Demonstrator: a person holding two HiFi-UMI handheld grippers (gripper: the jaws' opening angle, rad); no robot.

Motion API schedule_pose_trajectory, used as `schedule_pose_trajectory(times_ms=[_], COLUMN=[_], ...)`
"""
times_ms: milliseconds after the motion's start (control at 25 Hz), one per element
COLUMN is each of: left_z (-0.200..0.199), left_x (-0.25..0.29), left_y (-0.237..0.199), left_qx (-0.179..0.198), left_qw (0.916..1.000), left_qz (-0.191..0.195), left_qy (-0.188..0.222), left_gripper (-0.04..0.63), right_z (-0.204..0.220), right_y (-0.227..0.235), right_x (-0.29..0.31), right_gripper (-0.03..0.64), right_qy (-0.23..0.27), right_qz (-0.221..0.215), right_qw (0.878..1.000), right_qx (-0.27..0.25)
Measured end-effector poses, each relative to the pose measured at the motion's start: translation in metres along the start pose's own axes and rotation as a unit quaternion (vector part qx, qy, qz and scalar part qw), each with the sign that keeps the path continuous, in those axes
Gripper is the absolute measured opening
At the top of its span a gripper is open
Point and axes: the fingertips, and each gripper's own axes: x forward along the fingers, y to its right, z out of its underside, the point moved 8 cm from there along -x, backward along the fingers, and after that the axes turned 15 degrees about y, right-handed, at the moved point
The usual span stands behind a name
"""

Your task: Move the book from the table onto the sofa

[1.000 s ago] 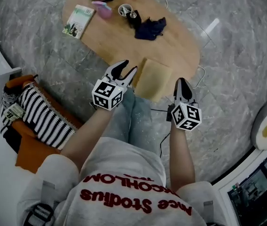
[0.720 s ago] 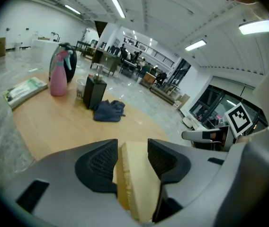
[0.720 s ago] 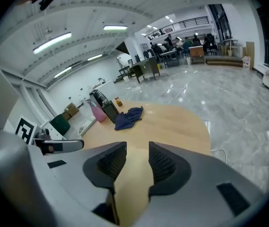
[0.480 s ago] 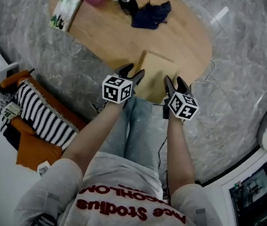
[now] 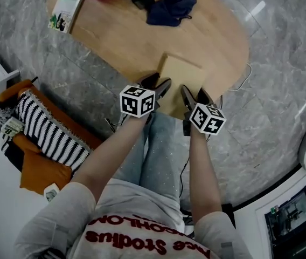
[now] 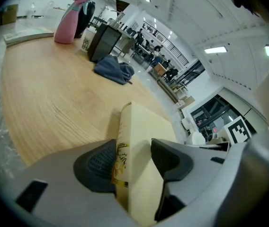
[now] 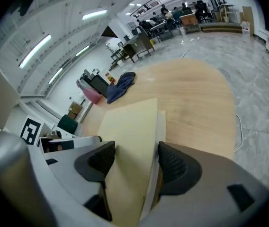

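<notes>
- The book [image 5: 184, 74] lies flat with its cream cover up, at the near edge of the tabletop [image 5: 131, 42], in front of the person's knees.
- Its long axis runs from that near edge toward the middle of the tabletop, away from the person and a little to the right in the head view.
- The spine [image 6: 120, 145], with small gold print, is on the person's left side. The pale page edge is on the right side.
- The near short end of the book points to the person, and both grippers are at this end. I cannot tell whether this end passes over the edge.
- The left gripper [image 5: 157, 83] is at the near left corner. Its jaws have just been opening and now stand wide apart. One pad is beside the spine and the other is over the cover, and they do not clamp the book.
- The right gripper [image 5: 194, 94] is at the near right corner. Its jaws have also just been opening and stand wide apart, with the cover and page edge between them and no grip.
- The two grippers are side by side, both tilted down toward the book.
- A dark blue cloth [image 5: 170, 7] lies near the far edge of the tabletop, well apart from the book.
- A green-white booklet [image 5: 67, 9] lies at the far left edge.
</notes>
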Motion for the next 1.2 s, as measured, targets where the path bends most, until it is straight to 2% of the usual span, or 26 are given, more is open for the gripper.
schedule_pose_trajectory(times_ms=[240, 440, 560, 720, 960, 1200], left_z=[0.001, -0.005, -0.018, -0.036, -0.103, -0.186], left_x=[0.002, -0.003, -0.016, -0.041, -0.076, -0.136], left_y=[0.000, 0.011, 0.027, 0.050, 0.095, 0.156], left_qx=[0.012, 0.045, 0.068, 0.066, 0.092, 0.131], left_qw=[0.9999, 0.9990, 0.9975, 0.9967, 0.9891, 0.9698], left_qz=[0.010, 0.004, 0.012, 0.021, 0.053, 0.094], left_qy=[-0.006, -0.008, 0.014, 0.041, 0.102, 0.183], left_gripper=[0.238, 0.235, 0.233, 0.224, 0.224, 0.224], right_z=[0.001, -0.003, -0.012, -0.031, -0.094, -0.169], right_y=[0.002, -0.004, -0.017, -0.043, -0.093, -0.167], right_x=[0.001, -0.008, -0.025, -0.054, -0.094, -0.156], right_gripper=[0.298, 0.281, 0.278, 0.275, 0.275, 0.275], right_qy=[0.001, 0.016, 0.049, 0.081, 0.149, 0.229], right_qz=[-0.006, -0.001, -0.001, 0.004, -0.013, -0.033], right_qw=[1.000, 1.000, 0.999, 0.996, 0.985, 0.963], right_qx=[0.003, -0.003, -0.010, -0.029, -0.081, -0.134])
